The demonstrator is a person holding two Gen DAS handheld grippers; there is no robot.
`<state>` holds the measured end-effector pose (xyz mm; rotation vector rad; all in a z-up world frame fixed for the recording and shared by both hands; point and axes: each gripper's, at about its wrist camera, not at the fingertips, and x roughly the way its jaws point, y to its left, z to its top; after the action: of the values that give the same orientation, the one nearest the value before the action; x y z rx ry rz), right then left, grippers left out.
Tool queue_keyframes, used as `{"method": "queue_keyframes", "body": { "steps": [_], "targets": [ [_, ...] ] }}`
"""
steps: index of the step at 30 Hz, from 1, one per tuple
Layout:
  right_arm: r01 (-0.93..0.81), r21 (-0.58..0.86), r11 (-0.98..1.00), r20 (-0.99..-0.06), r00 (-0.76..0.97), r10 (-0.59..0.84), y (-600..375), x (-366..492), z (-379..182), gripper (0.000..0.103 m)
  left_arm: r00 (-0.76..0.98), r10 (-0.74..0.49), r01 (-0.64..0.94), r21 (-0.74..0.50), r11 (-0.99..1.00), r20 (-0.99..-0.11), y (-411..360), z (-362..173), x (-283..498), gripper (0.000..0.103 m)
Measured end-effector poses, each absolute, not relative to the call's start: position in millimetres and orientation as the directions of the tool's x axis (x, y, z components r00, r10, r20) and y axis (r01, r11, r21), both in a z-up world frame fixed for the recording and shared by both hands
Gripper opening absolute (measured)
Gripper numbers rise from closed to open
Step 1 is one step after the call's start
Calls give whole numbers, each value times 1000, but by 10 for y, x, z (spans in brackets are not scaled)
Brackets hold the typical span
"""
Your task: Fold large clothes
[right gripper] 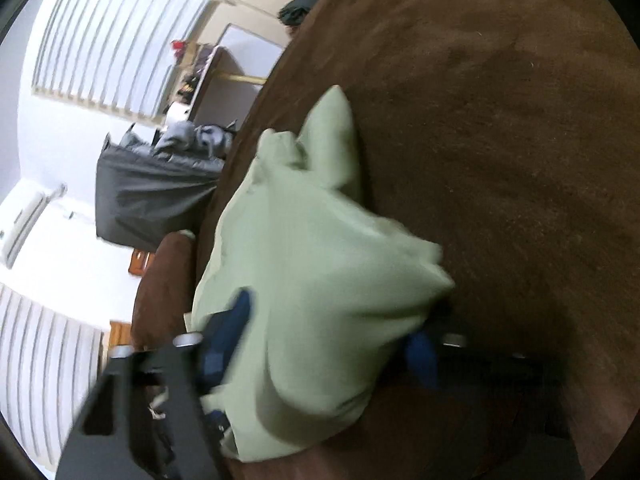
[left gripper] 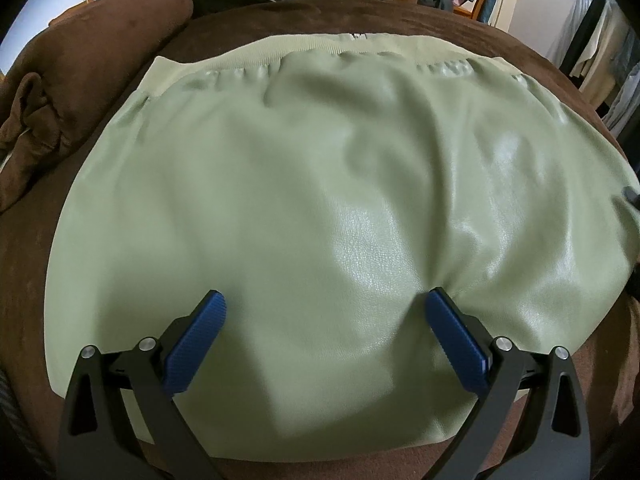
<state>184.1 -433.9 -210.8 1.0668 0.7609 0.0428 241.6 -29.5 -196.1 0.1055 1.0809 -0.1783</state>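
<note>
Left gripper (left gripper: 326, 322) spread wide over green jacket (left gripper: 320, 184), gripping nothing. Right gripper (right gripper: 332, 332) clenched on bunched jacket fabric near brown bed (right gripper: 500, 120) edge.

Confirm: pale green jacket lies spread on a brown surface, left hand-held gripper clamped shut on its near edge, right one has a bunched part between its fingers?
Not quite. The left wrist view shows the left hand-held gripper open, fingers wide apart over the pale green jacket. The rest holds: it lies on the brown surface, with a bunched part between the right hand-held gripper's fingers.

The right wrist view is motion-blurred — the green jacket (right gripper: 312, 280) hides most of the right gripper's (right gripper: 332, 328) blue pads (right gripper: 422, 354), so grip contact stays unclear.
</note>
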Motion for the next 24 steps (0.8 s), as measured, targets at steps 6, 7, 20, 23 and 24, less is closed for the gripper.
{"method": "queue_keyframes", "body": {
  "steps": [6, 7, 20, 23, 24],
  "targets": [
    [323, 801, 503, -536, 762, 363, -4302, 1841, -2113, 35, 473, -90, 194, 4, 981, -876, -306, -1968, 2372, 98],
    [321, 799, 508, -537, 762, 363, -4294, 1846, -2092, 33, 474, -91, 194, 4, 981, -876, -291, -1963, 2380, 98],
    [5, 663, 748, -467, 784, 409, -3502, 1865, -817, 16, 505, -72, 174, 20, 985, -860, -267, -1967, 2296, 98],
    [-68, 628, 776, -458, 773, 439, -3222, 1916, -604, 16, 514, -69, 161, 17, 987, -855, -253, -1976, 2278, 98],
    [-81, 604, 793, -463, 774, 432, -3133, 1920, -554, 15, 516, -69, 159, 16, 987, -854, -249, -1978, 2275, 98]
  ]
}}
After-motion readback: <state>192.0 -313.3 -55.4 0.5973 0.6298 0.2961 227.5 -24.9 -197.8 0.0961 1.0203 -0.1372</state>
